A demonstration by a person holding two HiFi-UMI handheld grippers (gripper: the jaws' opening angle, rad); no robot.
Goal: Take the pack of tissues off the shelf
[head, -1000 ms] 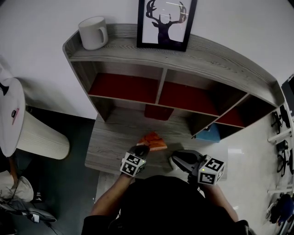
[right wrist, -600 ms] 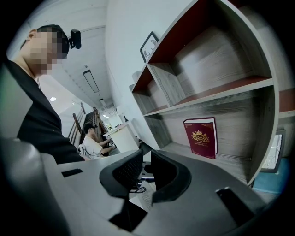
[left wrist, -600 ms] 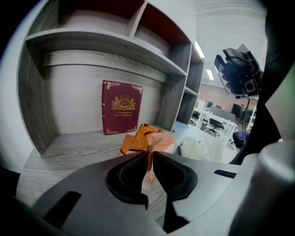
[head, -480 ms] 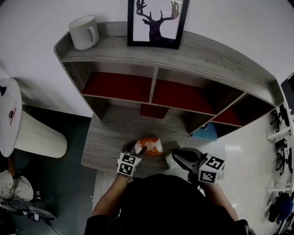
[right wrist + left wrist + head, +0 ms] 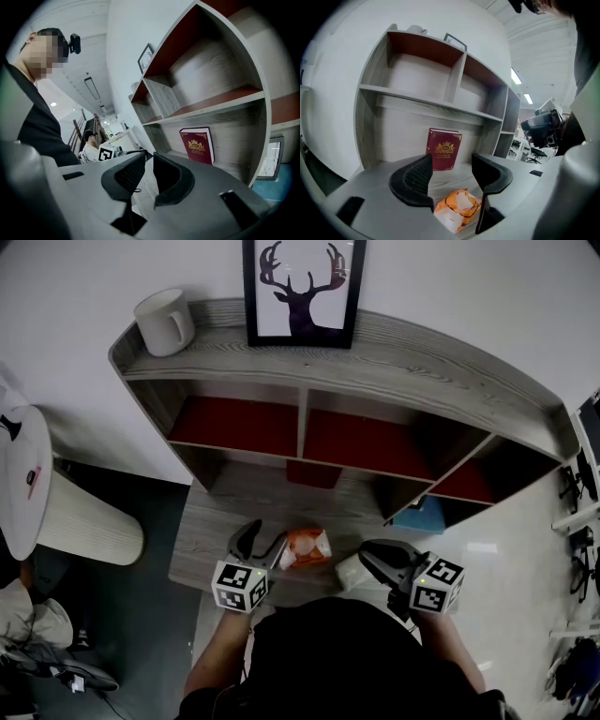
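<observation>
On the grey desk top (image 5: 220, 521) in front of the shelf (image 5: 375, 362), the pack of tissues (image 5: 307, 548) lay flat, no longer on any shelf board. It was orange and white and sat just beside the left gripper (image 5: 261, 541). That gripper's jaws had just been opening and stood wide apart. In the left gripper view, the pack showed low down between and under the jaws, but the pads did not press on it. The right gripper (image 5: 373, 554) hung near the pack's other side. Its jaws were almost together, with nothing between them.

The pack looked small and light, so I think one gripper could lift it easily. It was probably soft, like a little pillow, and would squash if squeezed hard. Its shiny wrap looked slippery and crinkly. A good place to take hold would be across the middle, on the two long sides, where the tissues inside are thick. A grip on a loose corner of the wrap might slip or tear. It would not break if dropped.
</observation>
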